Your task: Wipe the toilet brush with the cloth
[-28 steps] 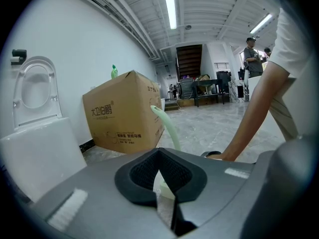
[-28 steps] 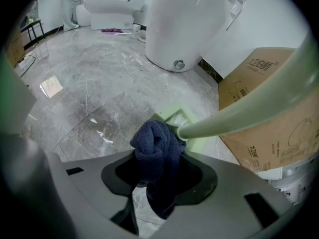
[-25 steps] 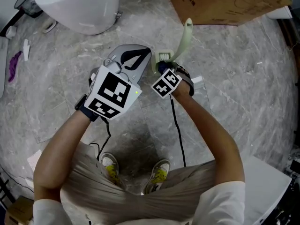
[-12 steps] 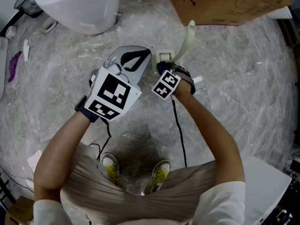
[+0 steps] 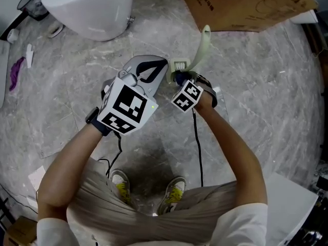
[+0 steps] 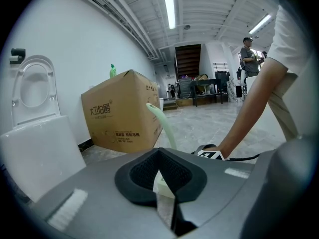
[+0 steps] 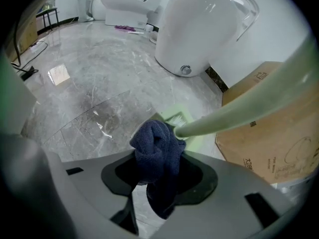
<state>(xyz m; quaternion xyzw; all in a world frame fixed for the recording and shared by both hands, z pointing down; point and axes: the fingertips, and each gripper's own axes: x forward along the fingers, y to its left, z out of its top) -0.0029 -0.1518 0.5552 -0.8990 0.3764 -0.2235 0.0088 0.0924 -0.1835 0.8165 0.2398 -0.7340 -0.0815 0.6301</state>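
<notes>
Now the left hand-held gripper (image 6: 160, 171) is clamped narrowly on the lower part of the pale green toilet brush (image 7: 239, 111). Just beside it, the right hand-held gripper (image 7: 159, 171) pinches the dark blue cloth (image 7: 157, 148), which is bunched against the brush's handle over the grey floor (image 5: 256, 86).

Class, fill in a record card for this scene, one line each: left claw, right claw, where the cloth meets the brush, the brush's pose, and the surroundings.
Left claw: shut on the lower end of the pale green toilet brush
Right claw: shut on a dark blue cloth
Contact: cloth pressed against the brush handle near its base
Brush pose: handle tilted, rising toward the cardboard box
Surroundings: white toilet, grey marbled floor
</notes>
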